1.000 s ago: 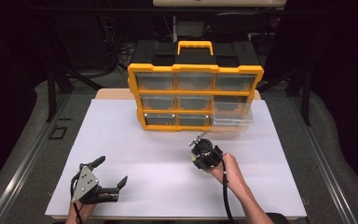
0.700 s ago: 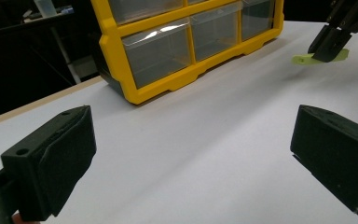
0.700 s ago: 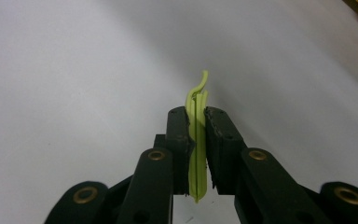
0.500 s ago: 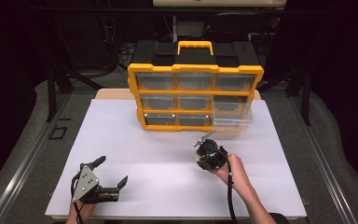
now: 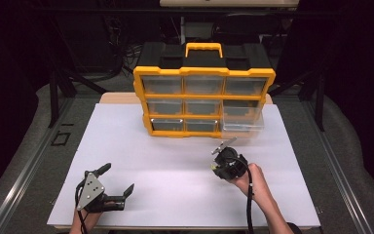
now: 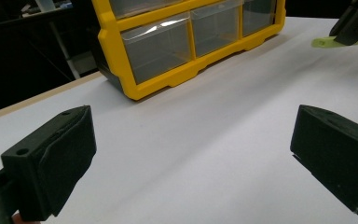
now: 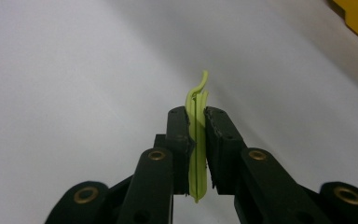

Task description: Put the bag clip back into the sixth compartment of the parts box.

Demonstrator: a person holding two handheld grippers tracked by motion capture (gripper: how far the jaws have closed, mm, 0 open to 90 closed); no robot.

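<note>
The right tool [image 7: 196, 135] pinches thin green strips [image 7: 197, 116] above the white tabletop [image 5: 175, 161]; the left tool [image 6: 191, 154] gapes wide, empty, facing a yellow drawer organizer [image 5: 204, 100].

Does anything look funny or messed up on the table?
Yes. One clear drawer at the lower right of the yellow organizer sticks out while the others sit flush. Also, the right gripper pinches a thin, bent green strip.
</note>
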